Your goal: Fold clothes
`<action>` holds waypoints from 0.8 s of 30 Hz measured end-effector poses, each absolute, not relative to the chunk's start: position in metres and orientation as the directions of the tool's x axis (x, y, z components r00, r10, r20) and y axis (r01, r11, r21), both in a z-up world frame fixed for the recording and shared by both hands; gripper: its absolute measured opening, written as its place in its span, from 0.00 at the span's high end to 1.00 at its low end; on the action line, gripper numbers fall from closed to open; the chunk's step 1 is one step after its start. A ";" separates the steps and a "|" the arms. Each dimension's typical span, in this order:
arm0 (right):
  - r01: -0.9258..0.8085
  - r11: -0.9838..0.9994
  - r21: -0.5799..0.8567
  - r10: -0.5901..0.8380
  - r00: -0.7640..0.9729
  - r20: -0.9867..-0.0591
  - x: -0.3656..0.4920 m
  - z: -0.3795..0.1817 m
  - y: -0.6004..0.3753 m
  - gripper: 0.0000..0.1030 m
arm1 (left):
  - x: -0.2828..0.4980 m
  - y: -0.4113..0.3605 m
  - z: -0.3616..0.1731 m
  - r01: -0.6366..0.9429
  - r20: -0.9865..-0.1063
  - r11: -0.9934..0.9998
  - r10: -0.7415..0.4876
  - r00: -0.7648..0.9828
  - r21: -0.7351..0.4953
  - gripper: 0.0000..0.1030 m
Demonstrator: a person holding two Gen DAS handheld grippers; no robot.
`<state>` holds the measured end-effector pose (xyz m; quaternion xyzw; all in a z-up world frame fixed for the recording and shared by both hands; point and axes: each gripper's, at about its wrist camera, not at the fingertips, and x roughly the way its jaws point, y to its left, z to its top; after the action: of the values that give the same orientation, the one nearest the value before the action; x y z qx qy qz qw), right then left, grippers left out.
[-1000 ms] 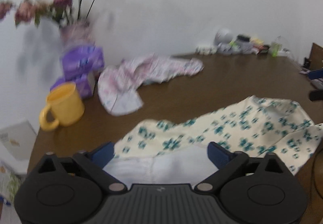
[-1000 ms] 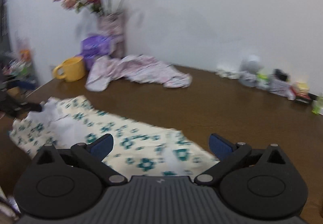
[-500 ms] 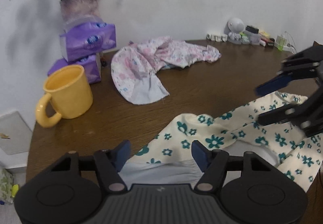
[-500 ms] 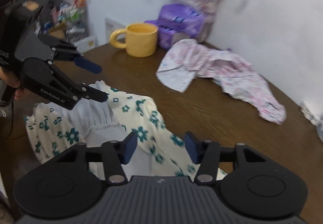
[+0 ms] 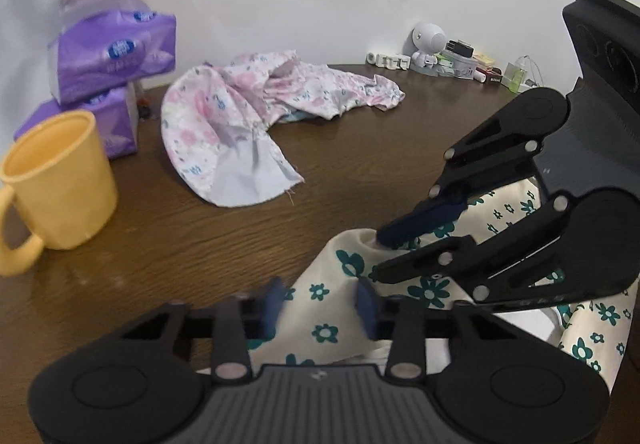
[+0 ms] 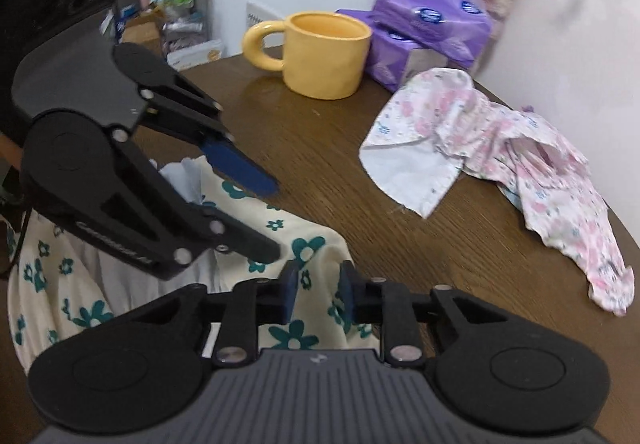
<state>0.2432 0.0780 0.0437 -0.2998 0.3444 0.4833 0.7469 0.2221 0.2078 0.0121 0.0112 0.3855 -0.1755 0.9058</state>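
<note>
i have the cream garment with teal flowers (image 5: pixel 320 300) bunched at the near edge of the brown bench (image 5: pixel 224 236), and both tools are on the same raised fold of it. the left hand-held gripper (image 5: pixel 320 306) has just been closing; in its own view the cloth runs up between its blue pads, which look to be touching the fabric on both sides, so i judge it has a pinch, though motion blur keeps me from calling it firm. the right hand-held gripper (image 6: pixel 318 294) has also just been closing and stands narrow, with a ridge of the same cloth between its pads, apparently clamped.

the two sit very close together, the right one's fingers crossing just above the left's in the left view. to do this step well, i think i need both pinches settled before i lift, then draw them apart along the edge so the fabric spreads flat rather than twisting. i'd keep the pull low and away from the pink floral garment (image 5: pixel 256 116) and the yellow mug (image 5: pixel 60 180), which sit well apart farther back on the bench.
</note>
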 end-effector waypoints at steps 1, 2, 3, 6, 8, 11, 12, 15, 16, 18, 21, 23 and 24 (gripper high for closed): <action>-0.931 0.348 -0.114 0.509 0.289 -0.811 0.244 0.041 0.081 0.89 | 0.222 0.208 0.011 0.326 -0.701 0.937 -0.314 0.640 -0.123 0.84; -0.931 0.347 -0.111 0.499 0.283 -0.819 0.244 0.040 0.082 0.94 | 0.222 0.209 0.010 0.325 -0.699 0.937 -0.319 0.640 -0.130 0.84; -0.931 0.349 -0.107 0.492 0.279 -0.824 0.244 0.038 0.083 0.97 | 0.222 0.209 0.009 0.324 -0.697 0.936 -0.324 0.639 -0.138 0.84; -0.934 0.353 -0.057 0.505 0.241 -0.829 0.242 0.040 0.080 0.97 | 0.221 0.214 0.013 0.305 -0.687 0.938 -0.331 0.647 -0.165 0.82; -0.941 0.338 -0.029 0.518 0.212 -0.828 0.238 0.042 0.076 0.97 | 0.221 0.217 0.016 0.296 -0.677 0.937 -0.340 0.652 -0.186 0.70; -0.951 0.308 -0.020 0.522 0.186 -0.832 0.231 0.043 0.073 0.97 | 0.223 0.220 0.020 0.285 -0.661 0.931 -0.363 0.657 -0.228 0.64; -0.953 0.303 -0.022 0.519 0.184 -0.835 0.230 0.042 0.073 0.97 | 0.223 0.220 0.020 0.284 -0.658 0.929 -0.369 0.657 -0.238 0.63; -0.957 0.289 -0.024 0.513 0.176 -0.840 0.225 0.039 0.071 0.97 | 0.225 0.218 0.019 0.284 -0.659 0.927 -0.373 0.653 -0.244 0.64; -0.957 0.289 -0.020 0.513 0.173 -0.841 0.225 0.038 0.071 0.97 | 0.225 0.215 0.017 0.284 -0.667 0.930 -0.365 0.650 -0.232 0.66; -0.957 0.290 -0.016 0.515 0.170 -0.840 0.224 0.037 0.071 0.97 | 0.226 0.211 0.012 0.283 -0.690 0.938 -0.341 0.639 -0.202 0.75; -0.949 0.314 0.011 0.521 0.163 -0.838 0.227 0.038 0.069 0.97 | 0.221 0.208 0.006 0.277 -0.706 0.948 -0.304 0.640 -0.157 0.83; -0.936 0.350 0.045 0.534 0.160 -0.830 0.231 0.042 0.065 0.95 | 0.217 0.208 0.006 0.249 -0.706 0.956 -0.285 0.649 -0.157 0.84; -0.923 0.378 0.065 0.546 0.166 -0.821 0.232 0.045 0.063 0.95 | 0.215 0.207 0.006 0.237 -0.705 0.959 -0.275 0.654 -0.154 0.84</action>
<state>0.2324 0.0628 0.0453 -0.2348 0.4015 0.5058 0.7266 0.2153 0.2067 0.0057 -0.0238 0.3914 -0.1408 0.9091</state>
